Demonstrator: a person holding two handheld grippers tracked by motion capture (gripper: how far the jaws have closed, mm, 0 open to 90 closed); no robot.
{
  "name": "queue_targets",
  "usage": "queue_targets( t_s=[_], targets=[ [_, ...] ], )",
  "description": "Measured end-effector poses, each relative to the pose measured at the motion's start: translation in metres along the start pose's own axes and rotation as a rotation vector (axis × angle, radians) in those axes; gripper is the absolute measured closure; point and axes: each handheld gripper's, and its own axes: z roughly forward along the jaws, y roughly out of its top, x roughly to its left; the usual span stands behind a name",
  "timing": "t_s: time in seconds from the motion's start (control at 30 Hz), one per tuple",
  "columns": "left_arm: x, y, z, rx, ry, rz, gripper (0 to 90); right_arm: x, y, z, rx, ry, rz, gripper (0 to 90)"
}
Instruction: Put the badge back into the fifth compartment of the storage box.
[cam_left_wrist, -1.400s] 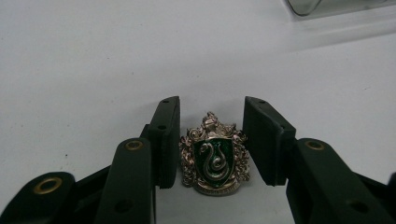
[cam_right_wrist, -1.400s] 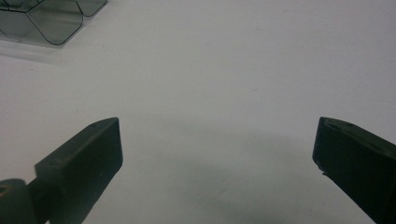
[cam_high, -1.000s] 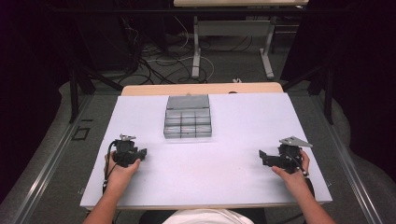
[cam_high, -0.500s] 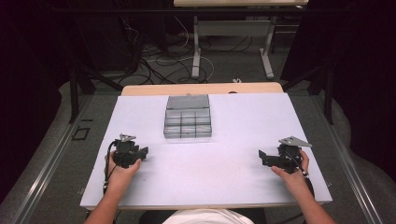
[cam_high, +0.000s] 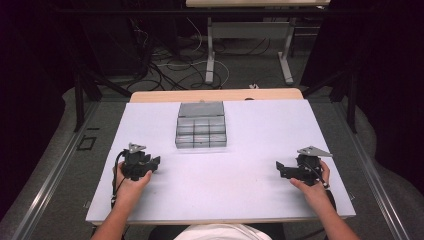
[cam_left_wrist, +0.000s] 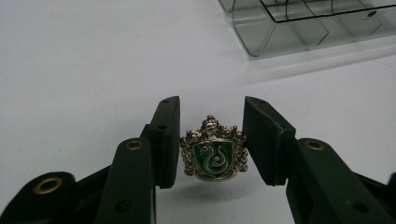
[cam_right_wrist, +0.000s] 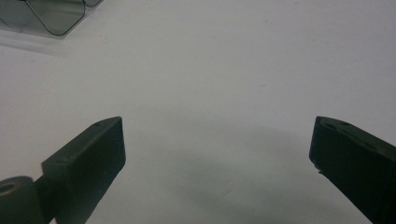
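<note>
A small metal crest badge (cam_left_wrist: 214, 155), silver-edged with a green shield and a snake on it, sits between the jaws of my left gripper (cam_left_wrist: 211, 140). Both pads press its sides, and a shadow lies on the table beneath it. In the high view the left gripper (cam_high: 155, 163) is at the table's front left, pointing right. My right gripper (cam_high: 279, 168) rests at the front right, pointing left. Its jaws (cam_right_wrist: 215, 149) stand wide apart with only bare white tabletop between them.
A clear plastic organiser box (cam_high: 201, 131) with several small compartments and its lid raised stands at the middle rear of the white table (cam_high: 250, 145). Its corner shows in the left gripper view (cam_left_wrist: 299, 28) and in the right gripper view (cam_right_wrist: 51, 16).
</note>
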Motion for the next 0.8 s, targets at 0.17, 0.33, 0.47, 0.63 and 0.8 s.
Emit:
queue_targets(
  t_s=[0.17, 0.33, 0.47, 0.63, 0.8],
  targets=[
    [-0.001, 0.0, 0.0, -0.001, -0.005, 0.009, 57.8, -0.002, -0.001, 0.003, 0.017, 0.012, 0.0, 6.3],
    [-0.002, -0.001, 0.001, -0.001, -0.027, 0.006, 57.8, -0.006, -0.004, 0.009, 0.055, 0.036, 0.004, 14.0],
    [-0.005, -0.003, 0.004, 0.013, -0.08, 0.036, 57.7, -0.013, -0.008, 0.017, 0.096, 0.055, 0.022, 14.5],
    [-0.015, -0.006, 0.013, 0.047, -0.119, 0.167, 57.4, -0.013, -0.007, 0.018, 0.095, 0.06, 0.012, 14.4],
    [-0.026, -0.006, 0.015, 0.065, -0.121, 0.254, 57.5, -0.013, -0.007, 0.019, 0.095, 0.059, 0.003, 14.4]
  ],
)
